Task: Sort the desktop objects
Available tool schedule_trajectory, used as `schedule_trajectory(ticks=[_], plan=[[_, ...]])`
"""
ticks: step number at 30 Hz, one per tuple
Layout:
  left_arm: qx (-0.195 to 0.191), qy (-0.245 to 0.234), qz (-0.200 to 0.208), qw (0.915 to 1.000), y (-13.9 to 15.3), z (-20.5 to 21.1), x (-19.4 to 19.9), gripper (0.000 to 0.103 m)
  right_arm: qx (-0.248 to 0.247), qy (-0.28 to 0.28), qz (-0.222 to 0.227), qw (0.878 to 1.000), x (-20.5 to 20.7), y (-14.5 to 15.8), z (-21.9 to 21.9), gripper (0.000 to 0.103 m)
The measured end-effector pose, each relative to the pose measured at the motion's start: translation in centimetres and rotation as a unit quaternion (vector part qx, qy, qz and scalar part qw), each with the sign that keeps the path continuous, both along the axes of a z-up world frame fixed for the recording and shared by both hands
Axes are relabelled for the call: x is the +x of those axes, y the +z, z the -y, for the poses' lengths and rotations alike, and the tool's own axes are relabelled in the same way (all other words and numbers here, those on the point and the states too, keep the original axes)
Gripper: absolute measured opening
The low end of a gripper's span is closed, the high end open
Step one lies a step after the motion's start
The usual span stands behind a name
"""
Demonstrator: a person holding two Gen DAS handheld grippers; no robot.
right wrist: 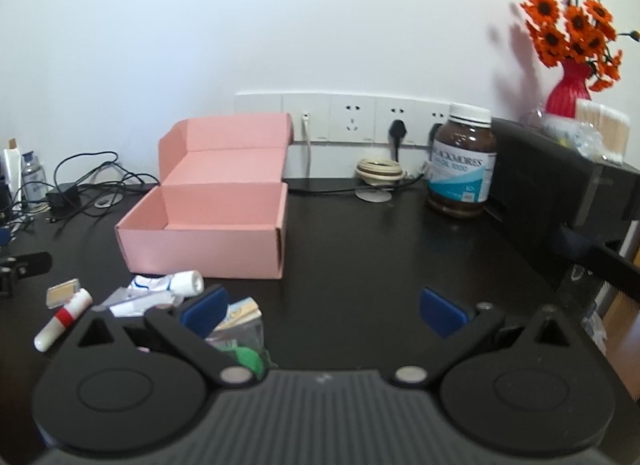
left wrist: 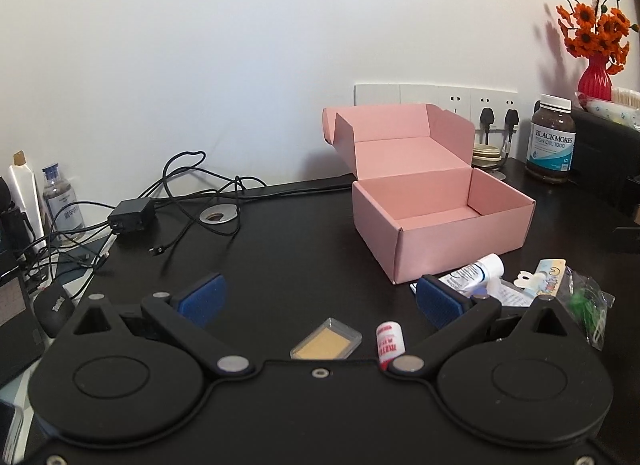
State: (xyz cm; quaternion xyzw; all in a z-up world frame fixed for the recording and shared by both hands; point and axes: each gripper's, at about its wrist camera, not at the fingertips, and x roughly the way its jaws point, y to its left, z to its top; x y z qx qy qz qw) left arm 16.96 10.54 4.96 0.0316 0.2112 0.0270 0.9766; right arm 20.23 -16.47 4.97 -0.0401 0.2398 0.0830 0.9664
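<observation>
One "BLACKMORES FISH OIL 1000" bottle (left wrist: 551,139)

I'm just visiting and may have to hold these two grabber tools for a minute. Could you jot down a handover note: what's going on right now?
Left gripper: open, empty, low over the black desk.
Right gripper: open, empty.
Open pink cardboard box: nothing visible inside.
Loose items lie in front of it: clear square case with a tan pad, white-and-red lip balm stick, white squeeze tube, clear bag with green bits, printed card packet.
Done: nothing sorted yet.
Left: probably move each loose item into the box.
</observation>
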Motion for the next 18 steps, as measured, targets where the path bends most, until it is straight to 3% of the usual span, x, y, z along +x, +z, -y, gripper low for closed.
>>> schedule_trajectory(ticks=[9, 18], plan=[[-0.014, -0.002, 0.017, 0.9998, 0.3, -0.6, 1.9, 0.103, 0.003, 0.005, -0.005, 1.0, 1.3, 0.3, -0.9, 0.102], [-0.004, 0.002, 0.03, 0.9995, -0.4, -1.3, 2.8, 0.103, 0.049, -0.017, -0.031, 0.998, 3.3, 0.5, -0.1, 0.102]])
